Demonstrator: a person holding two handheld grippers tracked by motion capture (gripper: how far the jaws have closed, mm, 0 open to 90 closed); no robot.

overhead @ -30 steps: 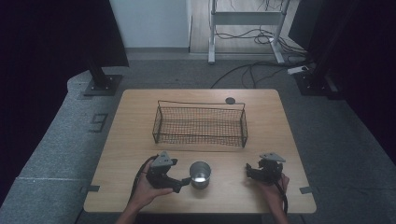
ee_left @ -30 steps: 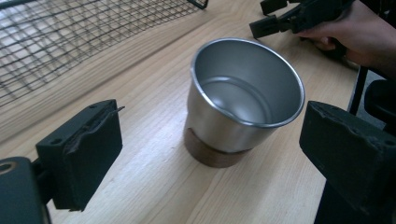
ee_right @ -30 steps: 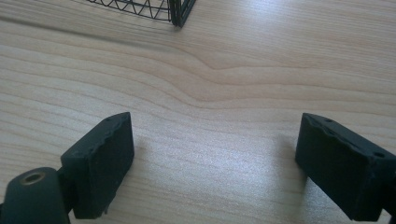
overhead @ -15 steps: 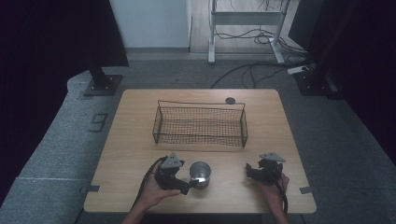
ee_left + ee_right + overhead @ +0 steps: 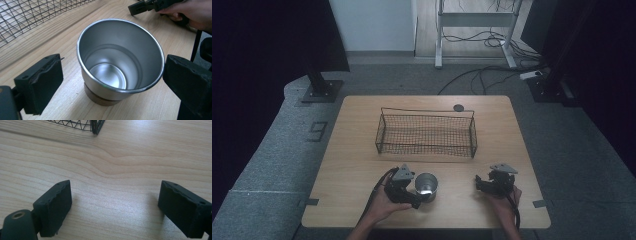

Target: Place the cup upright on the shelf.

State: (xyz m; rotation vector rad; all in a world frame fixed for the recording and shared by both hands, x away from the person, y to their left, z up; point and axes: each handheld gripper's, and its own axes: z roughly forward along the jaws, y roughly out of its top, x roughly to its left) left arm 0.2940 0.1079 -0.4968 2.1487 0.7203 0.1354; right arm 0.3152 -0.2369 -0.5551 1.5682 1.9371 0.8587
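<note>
Looking down from the high view, a steel cup [image 5: 427,184] stands upright on the wooden table [image 5: 357,150], in front of the wire basket [image 5: 426,132], with the left gripper [image 5: 412,197] right against it and the right gripper [image 5: 482,183] well apart. Over to the left gripper view: jaws spread either side of the cup [image 5: 120,60], right jaw at the rim, left jaw clear. Right gripper view: jaws wide apart over bare wood, basket corner [image 5: 96,126] ahead.

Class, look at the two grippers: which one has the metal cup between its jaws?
The left gripper: its open jaws straddle the steel cup, not yet clamping it. The right gripper has just bare wooden table between its open jaws.
</note>
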